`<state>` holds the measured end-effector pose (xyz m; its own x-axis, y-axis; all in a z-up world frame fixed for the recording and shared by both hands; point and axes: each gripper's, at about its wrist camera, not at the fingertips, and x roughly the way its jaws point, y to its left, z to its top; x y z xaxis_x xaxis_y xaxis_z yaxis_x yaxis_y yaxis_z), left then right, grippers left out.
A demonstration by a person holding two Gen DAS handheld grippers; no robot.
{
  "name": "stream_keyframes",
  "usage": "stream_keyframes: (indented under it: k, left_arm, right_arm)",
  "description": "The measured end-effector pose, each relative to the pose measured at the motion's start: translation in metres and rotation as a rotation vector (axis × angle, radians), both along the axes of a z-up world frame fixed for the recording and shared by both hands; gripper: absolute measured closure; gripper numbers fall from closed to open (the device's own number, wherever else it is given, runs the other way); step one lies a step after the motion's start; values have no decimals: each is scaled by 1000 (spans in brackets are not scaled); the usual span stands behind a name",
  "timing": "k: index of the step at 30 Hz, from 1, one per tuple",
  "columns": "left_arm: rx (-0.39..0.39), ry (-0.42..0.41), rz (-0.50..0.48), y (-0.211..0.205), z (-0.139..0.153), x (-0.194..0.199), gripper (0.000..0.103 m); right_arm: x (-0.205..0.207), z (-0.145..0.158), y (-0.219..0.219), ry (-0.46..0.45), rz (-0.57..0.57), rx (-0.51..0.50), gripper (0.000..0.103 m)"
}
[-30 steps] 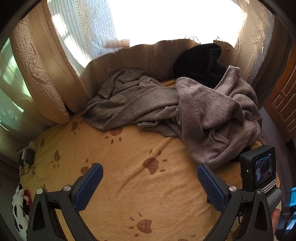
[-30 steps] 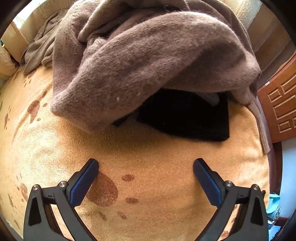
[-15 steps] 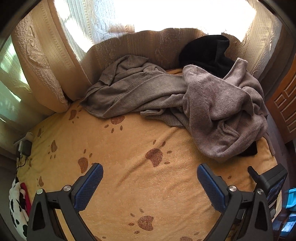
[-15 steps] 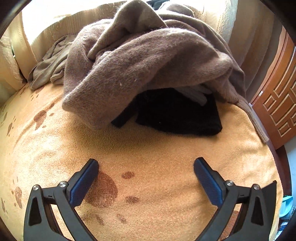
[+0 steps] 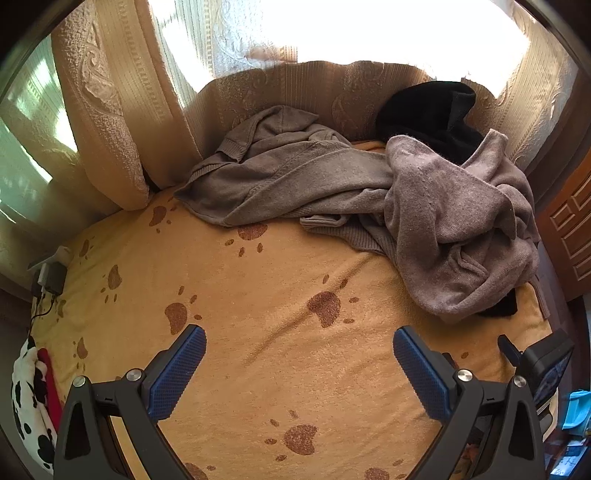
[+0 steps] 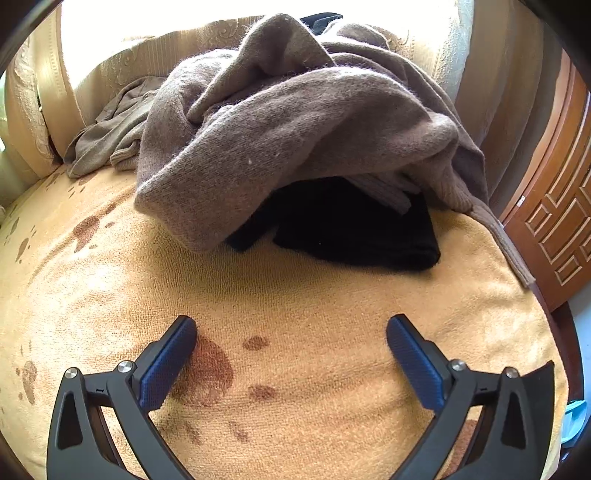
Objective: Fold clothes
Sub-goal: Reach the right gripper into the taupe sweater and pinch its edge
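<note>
A bed covered in an orange-yellow terry blanket (image 5: pixel 280 369) with brown paw prints fills the room's middle. Behind it hang beige embossed curtains (image 5: pixel 110 110), with strong daylight blowing out the window (image 5: pixel 369 29) above. A carved brown wooden door (image 6: pixel 554 229) stands at the right, past the bed's edge.

We have open blanket (image 5: pixel 280 295) in front of both wide-spread hand-held grippers, the left (image 5: pixel 299 360) and the right (image 6: pixel 291 349), but the far side is blocked by a heap of sweaters (image 5: pixel 454 221) with black clothing (image 6: pixel 354 229) beneath, backed by curtains (image 5: pixel 122 122).
</note>
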<state>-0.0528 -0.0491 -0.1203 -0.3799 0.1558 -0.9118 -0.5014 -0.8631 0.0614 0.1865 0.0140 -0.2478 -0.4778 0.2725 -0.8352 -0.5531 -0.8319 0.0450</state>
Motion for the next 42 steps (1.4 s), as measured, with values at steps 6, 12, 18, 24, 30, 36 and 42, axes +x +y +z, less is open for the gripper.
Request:
stream_keyframes:
  k: [6, 12, 18, 24, 30, 36, 42]
  left_arm:
    - [32, -24, 55, -22, -4, -9, 0]
    - [47, -25, 94, -42, -6, -20, 0]
    - [49, -30, 117, -53, -8, -28, 0]
    - [32, -25, 127, -65, -9, -29, 0]
    - [18, -40, 171, -81, -15, -37, 0]
    - [28, -62, 202, -87, -21, -44, 0]
    - [31, -54, 176, -79, -18, -43, 0]
  right_arm:
    - [10, 22, 16, -63, 99, -199, 0]
    - [-25, 77, 103, 139, 133, -131, 0]
    - [-171, 119, 129, 308, 297, 11, 0]
    - [-247, 94, 116, 106, 434, 154, 0]
    - [-275, 99, 142, 3, 312, 178, 0]
    - [-300, 78, 194, -15, 266, -77, 7]
    - [-296, 66, 197, -53, 297, -126, 80]
